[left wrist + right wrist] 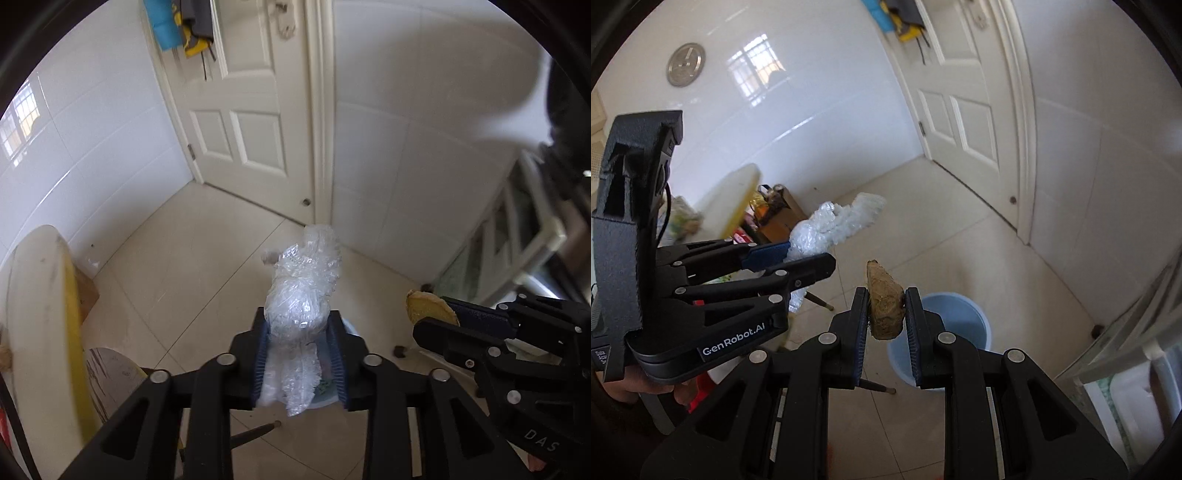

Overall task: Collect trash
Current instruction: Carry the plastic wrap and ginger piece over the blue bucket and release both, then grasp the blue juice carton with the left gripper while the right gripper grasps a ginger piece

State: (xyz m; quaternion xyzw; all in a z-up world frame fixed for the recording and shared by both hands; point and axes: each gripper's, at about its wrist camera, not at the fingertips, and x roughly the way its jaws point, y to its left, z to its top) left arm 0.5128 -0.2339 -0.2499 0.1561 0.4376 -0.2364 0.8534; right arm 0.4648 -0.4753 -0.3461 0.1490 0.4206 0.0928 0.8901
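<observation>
My left gripper [300, 325] is shut on a crumpled wad of clear bubble wrap [303, 288], held in the air above the floor. It also shows in the right wrist view [798, 254] with the bubble wrap [838, 221] sticking out past its fingers. My right gripper [886, 306] is shut on a brown, dried peel-like scrap [884, 299], held above a light blue bucket [953, 332] on the floor. In the left wrist view the right gripper [436, 314] shows at the right with the scrap [424, 304]; a sliver of the bucket [351, 326] peeks from behind my left fingers.
A white panelled door [255, 122] stands ahead, with white tiled walls to either side. A round table with a yellow edge [44, 314] is at the left, with a cardboard box [779, 218] and clutter beside it. A white-framed glass door [1137, 332] is at the right.
</observation>
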